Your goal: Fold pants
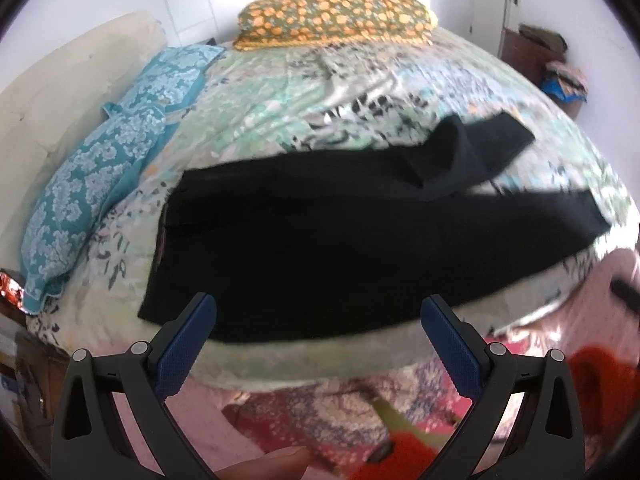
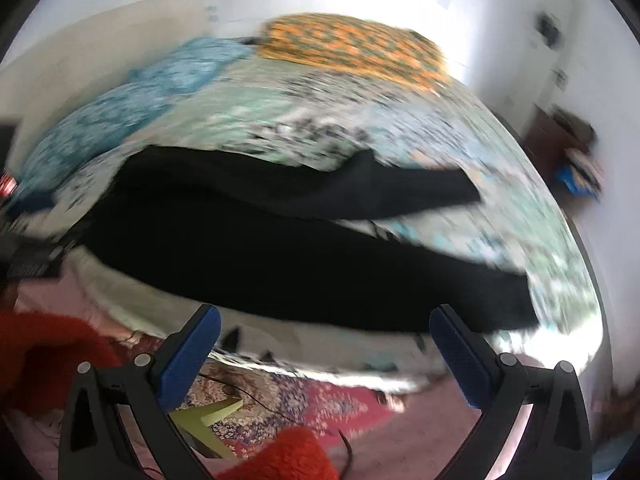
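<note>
The black fabric pants (image 1: pixel 340 236) are lying spread across the floral-sheeted bed (image 1: pixel 260 100), legs splayed apart. The left tool (image 1: pixel 318 312) and right tool (image 2: pixel 324 322) are hovering released near the bed's edge, grasping nothing.

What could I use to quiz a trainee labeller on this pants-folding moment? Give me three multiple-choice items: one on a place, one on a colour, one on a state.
1. Where do the pants lie?
A. on the bed
B. on the floor rug
C. over a chair

2. What colour are the pants?
A. blue
B. black
C. orange

3. How does the left gripper stand?
A. shut on the pants
B. open, holding nothing
C. shut on a pillow

Answers:
1. A, they are spread across the floral bed cover.
2. B, the cloth is black in both views.
3. B, its fingers are wide apart, short of the cloth; the right gripper looks the same.
</note>
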`<state>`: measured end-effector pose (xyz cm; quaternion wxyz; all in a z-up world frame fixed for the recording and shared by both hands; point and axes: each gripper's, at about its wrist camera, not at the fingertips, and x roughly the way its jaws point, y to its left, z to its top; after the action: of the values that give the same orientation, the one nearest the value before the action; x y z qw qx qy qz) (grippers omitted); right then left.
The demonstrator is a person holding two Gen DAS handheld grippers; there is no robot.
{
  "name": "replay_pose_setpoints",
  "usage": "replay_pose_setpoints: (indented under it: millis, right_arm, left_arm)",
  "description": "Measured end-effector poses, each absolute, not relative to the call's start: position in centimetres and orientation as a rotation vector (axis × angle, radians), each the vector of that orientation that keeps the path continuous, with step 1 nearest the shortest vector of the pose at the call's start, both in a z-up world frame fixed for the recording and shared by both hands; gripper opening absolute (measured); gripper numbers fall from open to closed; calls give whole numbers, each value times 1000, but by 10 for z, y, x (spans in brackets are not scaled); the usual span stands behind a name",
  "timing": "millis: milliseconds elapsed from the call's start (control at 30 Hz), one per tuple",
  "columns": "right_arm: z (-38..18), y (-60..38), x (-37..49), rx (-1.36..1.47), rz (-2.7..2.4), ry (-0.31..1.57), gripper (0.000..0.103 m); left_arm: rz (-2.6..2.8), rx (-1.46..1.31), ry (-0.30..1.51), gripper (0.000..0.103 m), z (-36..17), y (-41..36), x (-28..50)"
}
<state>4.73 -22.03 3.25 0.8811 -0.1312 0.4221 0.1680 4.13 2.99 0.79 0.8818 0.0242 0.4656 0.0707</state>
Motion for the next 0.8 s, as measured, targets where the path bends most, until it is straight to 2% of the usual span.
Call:
replay_pose_setpoints:
  millis: [200,433,500,567,800]
  right_arm:
    - [49,-187,58,-243,520,778,103]
    - [74,-199,79,-213,585,575,103]
    - [71,-207,97,-197,616,606,103]
    - [57,-229,134,-157,619,720,103]
    - [45,-332,274,-103,462,787,103]
  left_arm:
    - [148,-7,905,102,24,36,57]
    - [214,-26,893,102,23,60,72]
    - [235,-36,897,102,21,68,79]
    - [259,-33,902,102,18,75,85]
    - [328,-34,947,102,-3,92,100]
